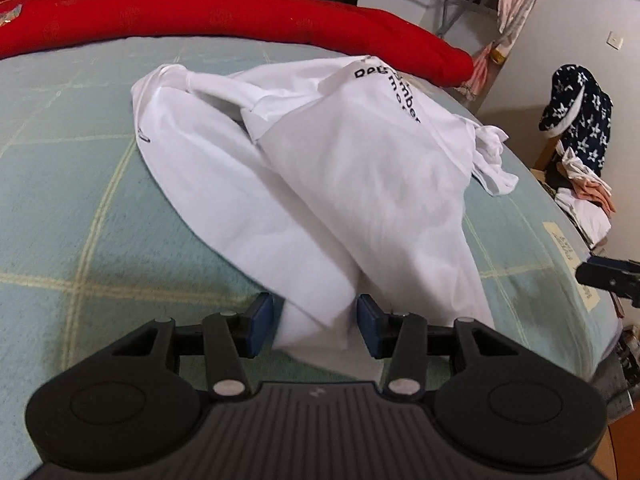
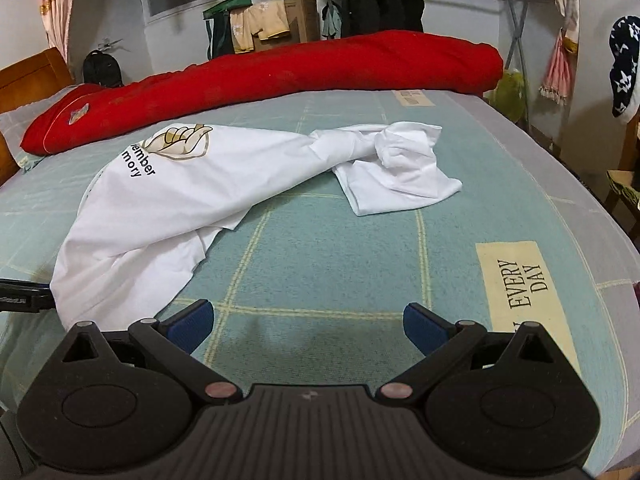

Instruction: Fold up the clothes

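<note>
A rolled red quilt [image 2: 280,80] lies along the far edge of the green checked bedsheet [image 2: 320,248]. A cream label [image 2: 516,284] on the sheet reads "EVERY DAY". Dark jackets [image 2: 380,0] hang on a drying rack [image 2: 516,36] behind the bed.

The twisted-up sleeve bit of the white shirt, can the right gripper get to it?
Probably yes: the right gripper is open, and only bare bedsheet lies between it and the twisted sleeve.

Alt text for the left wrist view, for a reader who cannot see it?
The left tongs straddle the near edge of a crumpled white printed T-shirt, pads apart, on a pale green checked bedspread. A rolled red quilt lies behind.
</note>
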A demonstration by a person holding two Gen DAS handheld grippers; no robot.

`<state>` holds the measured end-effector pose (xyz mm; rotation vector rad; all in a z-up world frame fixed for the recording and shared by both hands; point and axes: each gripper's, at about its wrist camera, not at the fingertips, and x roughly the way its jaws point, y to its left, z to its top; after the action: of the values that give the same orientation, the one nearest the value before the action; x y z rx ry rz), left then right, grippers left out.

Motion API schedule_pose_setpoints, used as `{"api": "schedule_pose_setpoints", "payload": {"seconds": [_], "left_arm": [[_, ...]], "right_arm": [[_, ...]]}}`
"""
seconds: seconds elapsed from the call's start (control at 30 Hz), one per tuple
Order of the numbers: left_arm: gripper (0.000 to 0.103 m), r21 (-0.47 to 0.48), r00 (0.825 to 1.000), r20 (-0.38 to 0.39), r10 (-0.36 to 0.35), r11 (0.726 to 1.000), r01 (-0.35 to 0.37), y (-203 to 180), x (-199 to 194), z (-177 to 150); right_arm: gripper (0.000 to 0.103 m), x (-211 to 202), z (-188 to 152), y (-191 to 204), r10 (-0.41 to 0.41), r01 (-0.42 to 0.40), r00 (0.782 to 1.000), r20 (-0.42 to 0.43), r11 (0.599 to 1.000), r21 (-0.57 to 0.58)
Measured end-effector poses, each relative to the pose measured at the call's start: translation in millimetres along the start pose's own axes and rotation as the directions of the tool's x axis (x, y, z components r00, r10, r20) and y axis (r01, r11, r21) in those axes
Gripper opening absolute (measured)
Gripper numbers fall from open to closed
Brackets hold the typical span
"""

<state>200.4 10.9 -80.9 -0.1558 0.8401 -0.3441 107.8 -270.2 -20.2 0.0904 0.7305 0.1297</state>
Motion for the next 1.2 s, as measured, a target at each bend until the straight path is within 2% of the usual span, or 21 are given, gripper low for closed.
{"api": "schedule_pose_setpoints", "payload": {"seconds": [0.07,0.17,0.27,0.43,0.67,0.93,1.2], "left_arm": [[0.025,0.017,1.0,0.016,0.02,1.0,-0.02,-4.3,0.4,-0.6],[0.011,0.046,0.999,0.039,0.037,0.998,-0.039,-6.8,-5.2,-1.3],[0.007,0.048,0.997,0.059,0.045,0.998,-0.048,-0.6,-16.1,2.8],[0.006,0.018,0.991,0.07,0.112,0.993,-0.113,30.2,-34.6,15.2],[0.006,-0.038,0.972,0.058,0.229,0.973,-0.227,87.4,-57.2,31.9],[0.006,-0.094,0.925,0.043,0.378,0.923,-0.373,152.0,-78.3,55.6],[0.007,-0.147,0.856,0.019,0.517,0.848,-0.509,216.5,-99.4,79.3]], "right_arm": [[0.103,1.0,-0.2,0.4,0.0,0.0,1.0,0.0,1.0,0.006],[0.103,2.6,-0.7,0.8,0.0,0.0,1.0,-0.004,1.0,0.009],[0.103,5.0,-1.0,0.5,-0.01,0.01,1.0,-0.01,1.0,0.011],[0.103,9.1,-0.8,-1.8,-0.009,0.01,1.0,-0.015,0.999,0.038],[0.103,13.3,1.2,1.6,-0.011,0.012,1.0,-0.027,0.999,0.035],[0.103,19.5,4.9,9.4,-0.021,0.022,0.999,-0.04,1.0,0.02],[0.103,28.6,7.9,16.5,-0.037,0.038,0.998,-0.06,0.999,0.009]]}}
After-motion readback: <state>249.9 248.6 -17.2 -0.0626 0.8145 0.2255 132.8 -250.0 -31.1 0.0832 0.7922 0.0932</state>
